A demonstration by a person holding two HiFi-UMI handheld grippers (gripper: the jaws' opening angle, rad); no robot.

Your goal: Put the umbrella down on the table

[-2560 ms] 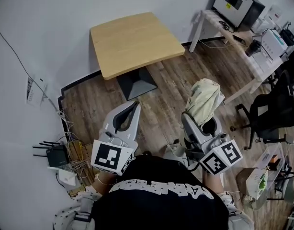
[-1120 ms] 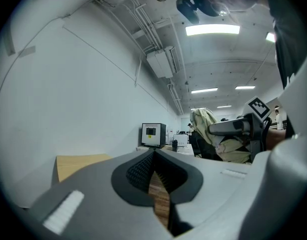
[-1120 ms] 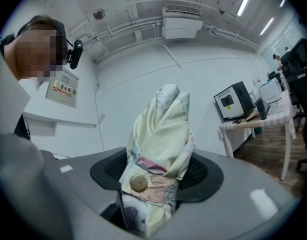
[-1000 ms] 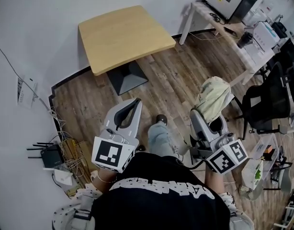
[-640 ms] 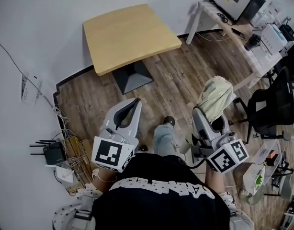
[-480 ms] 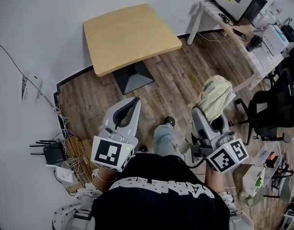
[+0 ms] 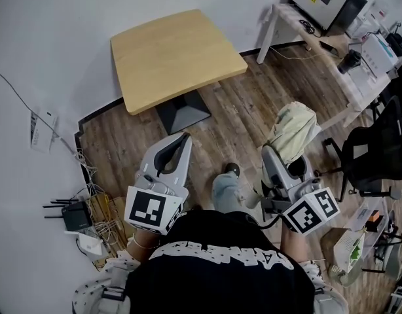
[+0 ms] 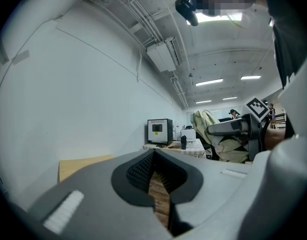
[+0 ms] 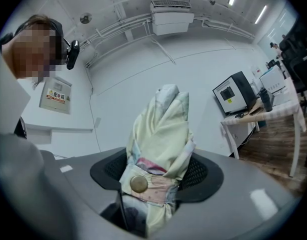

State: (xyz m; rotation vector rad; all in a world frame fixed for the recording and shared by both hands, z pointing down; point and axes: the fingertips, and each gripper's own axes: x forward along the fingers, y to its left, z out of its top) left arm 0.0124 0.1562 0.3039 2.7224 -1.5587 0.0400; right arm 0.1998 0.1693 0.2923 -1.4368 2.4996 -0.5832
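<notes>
Scanning the room first, I note a wood-plank floor (image 7: 247, 103) bounded by a white wall (image 7: 50, 38). The table (image 7: 175, 51) stands against that wall, a light wooden top on a dark pedestal base (image 7: 182, 115). A white desk (image 7: 319, 51) occupies the upper right of the head view and carries a monitor (image 7: 324, 0). A black office chair (image 7: 374, 159) stands just beside the desk. A router (image 7: 75, 216) sits on the floor by the wall at lower left, among loose cables. My count is one table, one desk, one monitor, one chair in clear view, one router, one umbrella and two tongs. The left gripper (image 7: 183, 139) has its jaws together, with nothing between them. The right gripper (image 7: 283, 165) is clamped on the umbrella (image 7: 291, 128), a folded pale-yellow item bound by a strap with a round snap. The pads press on it at the strap, and the folded fabric projects forward past the jaw tips. The umbrella is held above the floor to the right of the person's leg (image 7: 226, 187). It is well apart from the table.
</notes>
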